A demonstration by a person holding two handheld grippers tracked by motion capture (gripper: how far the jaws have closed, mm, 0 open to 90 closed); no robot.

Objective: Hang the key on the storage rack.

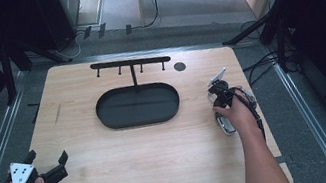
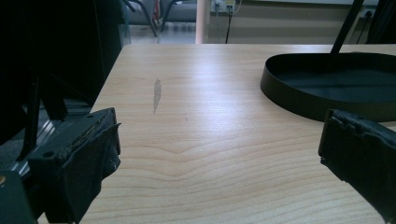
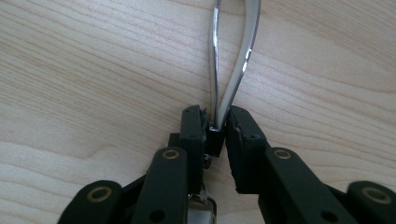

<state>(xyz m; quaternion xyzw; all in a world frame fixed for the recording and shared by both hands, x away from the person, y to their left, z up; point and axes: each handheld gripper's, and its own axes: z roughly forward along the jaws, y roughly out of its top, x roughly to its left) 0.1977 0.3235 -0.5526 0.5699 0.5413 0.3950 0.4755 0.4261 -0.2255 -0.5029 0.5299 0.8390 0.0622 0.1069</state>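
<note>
A shiny metal utensil [image 3: 215, 65] made of two thin strips that meet in a loop lies on the wooden table [image 1: 151, 149]. My right gripper [image 3: 215, 126] is shut on its narrow end, where a small black piece sits between the jaws. In the high view the right gripper [image 1: 217, 99] is at the table's right side, pointing down under the hand, and the utensil [image 1: 226, 125] shows just below it. My left gripper [image 1: 48, 156] is held at the near left corner, open, with nothing between its jaws [image 2: 219, 135].
A black oval tray [image 1: 105, 122] sits in the middle of the table, its wall [image 2: 299, 100] ahead and right of the left gripper. A black rack with hooks [image 1: 130, 62] rises behind it. A round dark hole [image 1: 179, 66] is at the back.
</note>
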